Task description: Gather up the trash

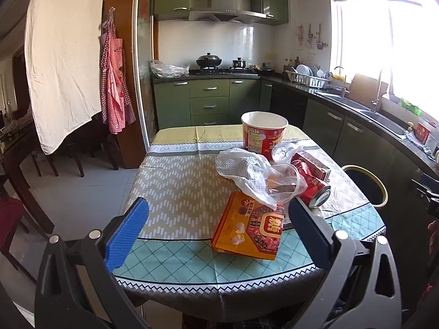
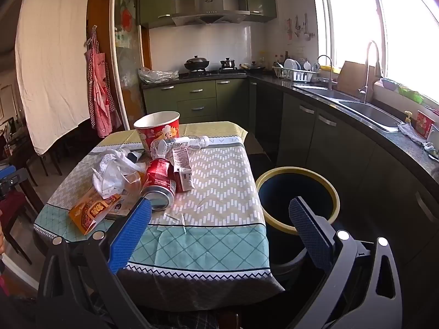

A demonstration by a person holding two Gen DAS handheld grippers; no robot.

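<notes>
A pile of trash lies on the table (image 1: 175, 181): an orange flat box (image 1: 248, 227), a crumpled plastic bag (image 1: 247, 172), a clear plastic cup (image 1: 282, 183), a red can (image 1: 312, 192) on its side, a small red carton (image 1: 312, 164), a clear bottle (image 1: 285, 150) and a red paper tub (image 1: 263, 133). The same things show in the right wrist view: box (image 2: 90, 211), bag (image 2: 112, 172), can (image 2: 160, 183), carton (image 2: 185, 179), bottle (image 2: 189, 142), tub (image 2: 157, 131). A dark bin with a yellow rim (image 2: 297, 200) stands right of the table. My left gripper (image 1: 219, 227) is open, above the near table edge before the box. My right gripper (image 2: 219, 227) is open, between table and bin.
The table (image 2: 219, 181) has a patterned cloth. Green kitchen cabinets (image 2: 197, 98), a counter with a sink (image 2: 365, 109) and a dish rack (image 2: 295, 72) run along the back and right. Dark chairs (image 1: 68, 159) and a hanging white sheet (image 1: 63, 54) are on the left.
</notes>
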